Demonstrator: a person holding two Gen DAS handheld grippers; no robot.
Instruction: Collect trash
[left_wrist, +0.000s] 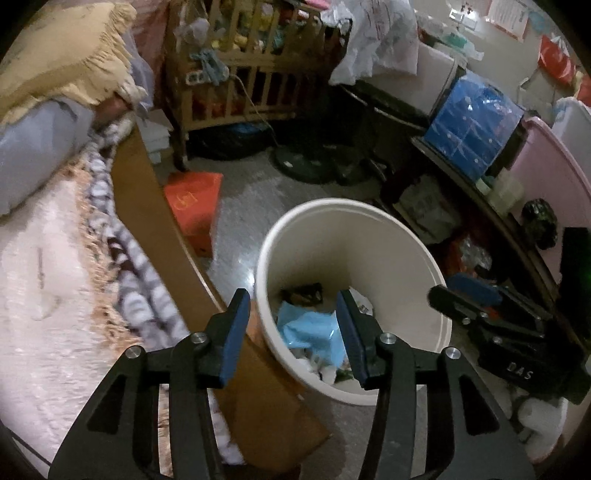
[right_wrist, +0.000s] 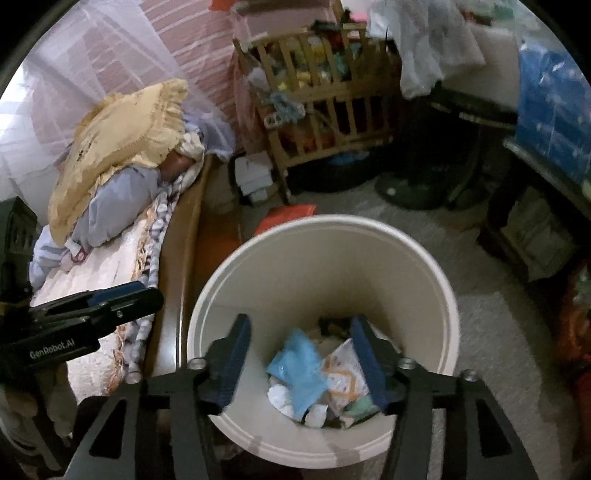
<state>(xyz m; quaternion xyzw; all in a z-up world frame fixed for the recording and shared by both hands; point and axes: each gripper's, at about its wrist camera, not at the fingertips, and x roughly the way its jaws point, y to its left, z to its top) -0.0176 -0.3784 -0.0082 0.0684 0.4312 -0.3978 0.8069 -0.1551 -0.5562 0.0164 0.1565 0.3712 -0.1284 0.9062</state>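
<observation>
- We find the white bin (right_wrist: 325, 280) standing on the floor beside the wooden bed frame (right_wrist: 184, 236), directly below both grippers.
- The left gripper (left_wrist: 293, 325) hangs over the bin's near-left rim; its jaws stand apart with nothing between the blue pads.
- The right gripper (right_wrist: 301, 354) hangs over the bin's mouth, jaws likewise parted and holding nothing (the trash seen between its fingers lies at the bottom, well below them).
- Inside the bin we note a light blue wrapper (right_wrist: 299, 365), a patterned white packet (right_wrist: 345, 376) beside it on the right, crumpled white tissue (right_wrist: 280, 395) at the near side, and a dark wrapper (left_wrist: 303, 293) toward the far wall.
- The right gripper's fingers cover part of the packet and the trash at the near right; a greenish scrap there is too blurred to identify.
- Each gripper shows in the other's view only side-on, cut off at the picture's edge.
- The bin's near rim is hidden behind the gripper bodies in both views.
- An orange box (left_wrist: 195, 206) sits on the floor beyond the bin, against the bed frame; in the right wrist view the rim hides most of it.
</observation>
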